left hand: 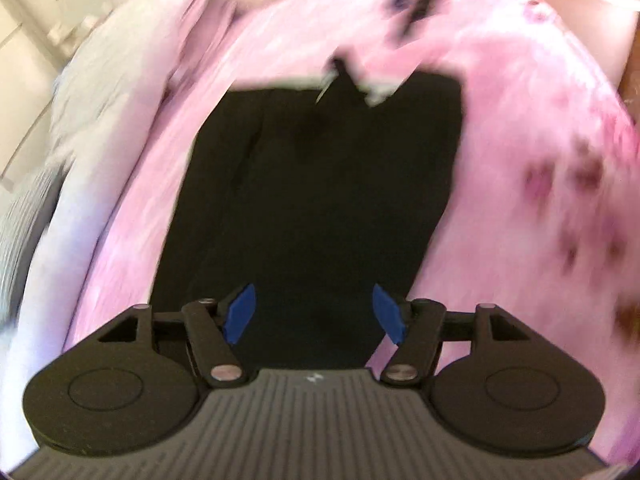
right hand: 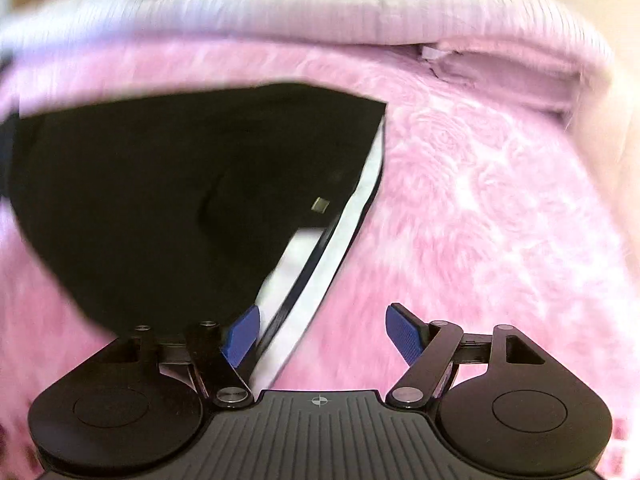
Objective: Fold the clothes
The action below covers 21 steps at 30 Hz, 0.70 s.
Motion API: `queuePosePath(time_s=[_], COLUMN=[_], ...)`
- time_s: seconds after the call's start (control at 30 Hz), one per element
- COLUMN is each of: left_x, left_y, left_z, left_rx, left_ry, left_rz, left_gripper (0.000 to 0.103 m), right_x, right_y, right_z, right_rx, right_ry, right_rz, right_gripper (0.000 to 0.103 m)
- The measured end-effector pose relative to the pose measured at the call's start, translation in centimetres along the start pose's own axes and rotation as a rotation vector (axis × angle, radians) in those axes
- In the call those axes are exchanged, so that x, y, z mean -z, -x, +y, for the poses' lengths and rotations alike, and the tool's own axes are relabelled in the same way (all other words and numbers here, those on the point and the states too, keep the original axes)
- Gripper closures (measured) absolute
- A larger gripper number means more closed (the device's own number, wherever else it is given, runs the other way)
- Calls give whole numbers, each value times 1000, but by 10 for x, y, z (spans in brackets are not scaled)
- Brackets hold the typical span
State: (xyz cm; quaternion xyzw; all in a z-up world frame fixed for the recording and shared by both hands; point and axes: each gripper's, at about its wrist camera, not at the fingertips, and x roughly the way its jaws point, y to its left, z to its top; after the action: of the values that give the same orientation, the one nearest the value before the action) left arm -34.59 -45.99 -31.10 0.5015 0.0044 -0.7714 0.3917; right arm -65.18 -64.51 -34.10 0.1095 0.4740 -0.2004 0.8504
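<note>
The black fabric garment with white side stripes (right hand: pixel 168 200) lies spread flat on the fluffy pink rose-patterned blanket (right hand: pixel 480 200) of a bed, a pale ribbed pillow (right hand: pixel 360 8) behind it along the head end. In the left wrist view the same garment (left hand: pixel 320 200) runs away from the camera as a long dark panel.

The likeliest slip, as I judge it, is a grab that catches the plush blanket together with the cloth, since the pile stands high right at the garment's edge; a fold lifted that way would drag the bedding and skew the crease. A pinch on one layer only would leave the lower layer behind (the striped edge shows more than one layer). Both views are smeared, so exact contact cannot be read.

The left tool (left hand: pixel 316 314) points steeply down over the near end of the black panel, its blue pads wide apart and holding nothing. The right tool (right hand: pixel 324 334) also tilts down, jaws wide and empty, with its left pad just beside the white stripe and its right pad over bare blanket.
</note>
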Motion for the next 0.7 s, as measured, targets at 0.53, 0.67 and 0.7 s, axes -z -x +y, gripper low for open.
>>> queuePosePath(time_s=[0.53,0.67,0.7], left_x=[-143,-148,-149], left_y=[-143,-136,-134], left_z=[-101,-94,-90], left_rx=[-25,28,38], left_ry=[22,62,68], left_rz=[236,196,182], left_gripper=[88,95,96], right_x=[-157,-166,-166], right_y=[-204,-235,-238], right_z=[-165,-153,-153], right_rx=[-455,-531,-543], right_ry=[-244,-311,-338], right_rz=[-10,29,38], right_gripper=[29,90,91])
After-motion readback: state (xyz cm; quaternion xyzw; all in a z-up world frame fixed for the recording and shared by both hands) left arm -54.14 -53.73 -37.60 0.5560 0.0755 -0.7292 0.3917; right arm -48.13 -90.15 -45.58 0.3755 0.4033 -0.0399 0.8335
